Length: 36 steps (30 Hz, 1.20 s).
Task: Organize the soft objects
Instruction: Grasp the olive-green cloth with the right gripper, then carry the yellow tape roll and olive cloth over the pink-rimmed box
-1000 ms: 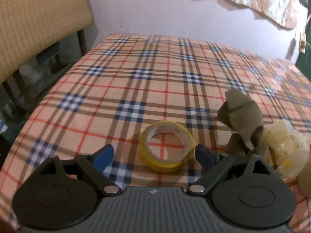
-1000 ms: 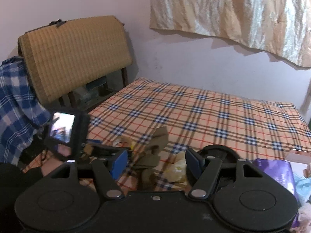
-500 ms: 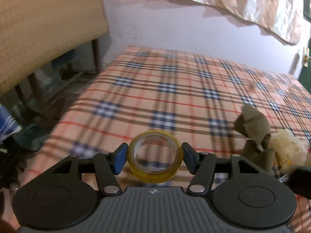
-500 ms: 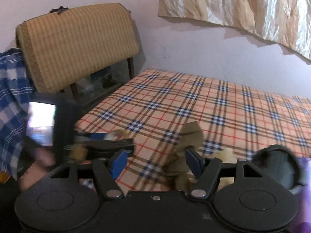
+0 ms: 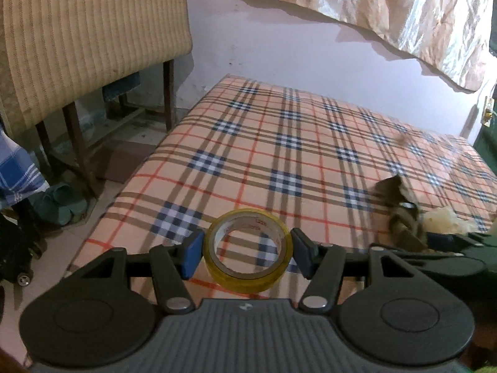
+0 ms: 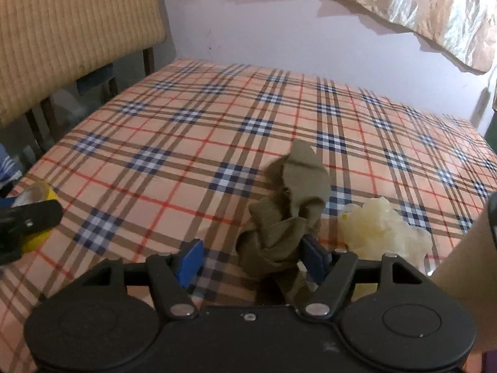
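My left gripper (image 5: 247, 256) is shut on a yellow tape roll (image 5: 248, 253) and holds it above the plaid table (image 5: 279, 155) near its left front edge. The roll and left gripper also show in the right wrist view (image 6: 29, 217) at the far left. My right gripper (image 6: 253, 259) is open around a crumpled olive cloth (image 6: 289, 211) lying on the table; the cloth rests against the right blue pad (image 6: 313, 259). A pale yellow crumpled plastic wad (image 6: 382, 230) lies just right of the cloth. Cloth (image 5: 400, 211) and wad (image 5: 444, 219) show at right in the left view.
A woven chair back (image 5: 77, 37) stands left of the table, with clutter on the floor (image 5: 62, 205) below it. A wall with a hanging cream sheet (image 5: 388, 6) is behind the table. A blue checked fabric (image 5: 15, 171) hangs at far left.
My left gripper closed on the tape roll and lifted it off the table, pulling back left. My right gripper moved forward and down until its fingers straddle the olive cloth.
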Tool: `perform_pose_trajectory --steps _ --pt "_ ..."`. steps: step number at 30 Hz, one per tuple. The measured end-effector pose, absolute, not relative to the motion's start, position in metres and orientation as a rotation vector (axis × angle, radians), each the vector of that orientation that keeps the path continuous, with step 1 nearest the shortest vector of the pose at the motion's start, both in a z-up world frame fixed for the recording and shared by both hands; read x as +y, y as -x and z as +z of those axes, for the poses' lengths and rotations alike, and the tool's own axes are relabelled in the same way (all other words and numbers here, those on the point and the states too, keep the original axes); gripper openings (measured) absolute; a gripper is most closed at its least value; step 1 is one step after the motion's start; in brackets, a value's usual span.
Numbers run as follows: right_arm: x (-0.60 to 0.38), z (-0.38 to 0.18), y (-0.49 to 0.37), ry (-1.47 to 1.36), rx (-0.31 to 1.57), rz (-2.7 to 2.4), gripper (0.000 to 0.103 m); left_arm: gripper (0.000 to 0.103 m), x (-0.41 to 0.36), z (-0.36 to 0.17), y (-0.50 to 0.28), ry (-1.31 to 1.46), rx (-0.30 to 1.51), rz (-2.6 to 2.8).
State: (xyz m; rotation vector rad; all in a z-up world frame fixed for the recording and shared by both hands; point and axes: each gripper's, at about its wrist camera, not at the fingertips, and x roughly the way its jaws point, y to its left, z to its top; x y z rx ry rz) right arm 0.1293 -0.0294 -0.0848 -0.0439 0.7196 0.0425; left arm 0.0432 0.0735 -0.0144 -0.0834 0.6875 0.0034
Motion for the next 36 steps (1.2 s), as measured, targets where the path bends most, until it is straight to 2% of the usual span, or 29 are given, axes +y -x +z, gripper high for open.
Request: perform_pose_trajectory --steps 1,2,3,8,11,13,14,17,30,36 --pt "-0.031 -0.086 -0.131 0.049 0.721 0.050 0.072 0.061 0.073 -0.013 -0.042 0.090 0.686 0.001" --pt "-0.033 -0.087 -0.132 0.057 0.711 0.051 0.056 0.061 0.072 -0.012 -0.041 0.095 0.683 -0.001" --pt "-0.035 -0.086 -0.134 0.066 0.702 0.046 0.034 0.061 0.070 -0.010 -0.039 0.095 0.679 -0.001" --pt "-0.042 -0.085 -0.138 0.105 0.688 0.033 0.033 0.061 0.062 -0.003 -0.032 0.091 0.665 -0.019" --pt "-0.042 -0.087 -0.138 0.116 0.683 -0.023 0.067 0.061 0.058 -0.001 -0.029 0.089 0.661 -0.025" --pt "-0.048 -0.088 -0.140 0.083 0.684 -0.005 0.047 0.061 0.056 -0.001 -0.028 0.090 0.662 -0.029" --pt "-0.050 -0.087 -0.140 0.063 0.694 0.026 0.029 0.061 0.055 0.000 -0.028 0.090 0.663 -0.029" --pt "-0.048 -0.079 -0.135 0.068 0.673 0.055 0.026 0.061 0.055 0.003 -0.028 0.105 0.660 -0.028" --pt "-0.067 0.011 -0.074 -0.035 0.557 0.188 0.026 0.061 0.038 0.043 -0.018 0.105 0.628 0.001" --pt "-0.087 0.034 -0.054 -0.029 0.543 0.180 0.026 0.061 0.018 0.063 -0.010 0.096 0.606 -0.012"
